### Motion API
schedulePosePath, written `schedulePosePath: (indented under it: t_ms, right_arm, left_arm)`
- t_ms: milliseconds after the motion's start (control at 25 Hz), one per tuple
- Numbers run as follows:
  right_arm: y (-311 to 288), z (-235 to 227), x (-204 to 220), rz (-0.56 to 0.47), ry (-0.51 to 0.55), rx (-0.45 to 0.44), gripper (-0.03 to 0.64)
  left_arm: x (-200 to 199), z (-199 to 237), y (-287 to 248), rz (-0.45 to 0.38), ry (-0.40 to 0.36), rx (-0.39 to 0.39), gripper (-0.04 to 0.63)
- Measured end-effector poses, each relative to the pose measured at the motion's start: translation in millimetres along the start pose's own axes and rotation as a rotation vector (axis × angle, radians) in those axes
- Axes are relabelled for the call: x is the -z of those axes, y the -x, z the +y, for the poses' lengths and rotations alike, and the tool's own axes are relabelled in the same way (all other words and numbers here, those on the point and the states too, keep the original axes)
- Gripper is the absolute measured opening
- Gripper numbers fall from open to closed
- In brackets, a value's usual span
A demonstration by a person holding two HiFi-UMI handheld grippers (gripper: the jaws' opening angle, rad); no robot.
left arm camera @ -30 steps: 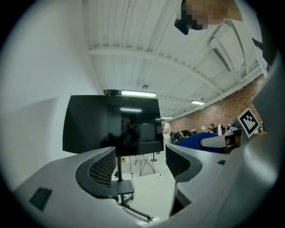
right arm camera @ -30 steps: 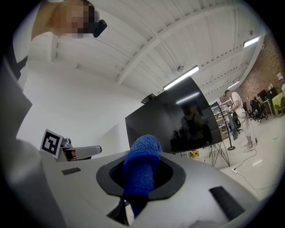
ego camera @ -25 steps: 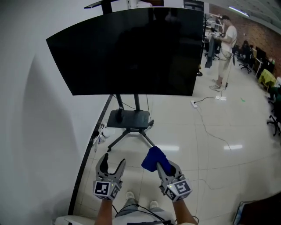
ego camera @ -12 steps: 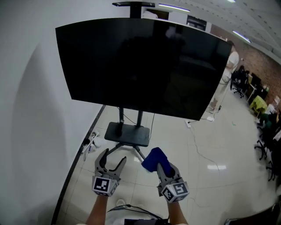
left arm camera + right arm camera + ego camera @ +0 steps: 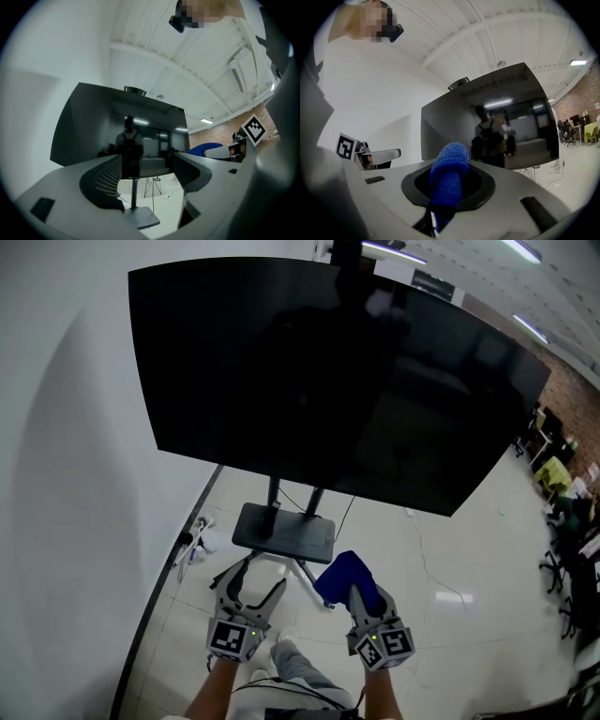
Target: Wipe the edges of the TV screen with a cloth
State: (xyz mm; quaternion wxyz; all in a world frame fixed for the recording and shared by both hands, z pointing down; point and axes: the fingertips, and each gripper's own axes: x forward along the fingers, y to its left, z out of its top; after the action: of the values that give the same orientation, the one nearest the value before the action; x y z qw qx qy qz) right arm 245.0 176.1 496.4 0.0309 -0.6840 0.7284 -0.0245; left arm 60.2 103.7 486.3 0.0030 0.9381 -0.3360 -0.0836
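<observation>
TV [image 5: 319, 381] looms larger than a second ago: approach. Right gripper [image 5: 359, 598] pinches blue cloth [image 5: 343, 574]; left gripper [image 5: 255, 582] jaws spread, empty. Wiping not begun.

Black stand base [image 5: 284, 532] on pale tiled floor [image 5: 450, 634], white wall [image 5: 66, 474] left, office chairs [image 5: 561, 570] far right

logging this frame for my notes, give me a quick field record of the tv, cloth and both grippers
tv screen: dark, mounted on a floor stand, beside a white wall
cloth: blue, bunched, sticking out from the jaws that hold it
right gripper: shut on the cloth, low, below the screen's bottom edge
left gripper: jaws apart, nothing between them
contact: cloth apart from the screen; no edge being wiped
</observation>
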Motion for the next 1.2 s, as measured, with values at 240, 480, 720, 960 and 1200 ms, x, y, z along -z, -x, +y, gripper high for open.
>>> schedulePosePath:
  t_ms: [240,480,720,960,1200]
  right_arm:
    - [-73.3,-33.1,10.5,-0.049,-0.059,0.014,0.077]
    - [-121.1,-75.0,-71.3,-0.278,-0.094,-0.01,0.077]
    - [-178.5,-147.3,-72.0,-0.276,-0.123,-0.002,0.077]
    - [-212.2,-153.1,-86.0,-0.276,-0.096,-0.049,0.077]
    - [-246.9,-137.4,-130.2,-0.327,0.037,-0.067,0.077]
  left_arm:
    - [24.7,52.2,-55.5,0.021,-0.013,-0.011,0.327]
    - [1.8,81.8,-133.5,0.023,-0.076,0.026,0.327]
    - [6.2,90.8,-243.1,0.017,-0.146,0.079,0.327]
    - [-11.3,82.1,-269.7,-0.002,-0.147,0.135,0.327]
    - [-28.0,95.7,-300.8,0.015,-0.099,0.261,0.327]
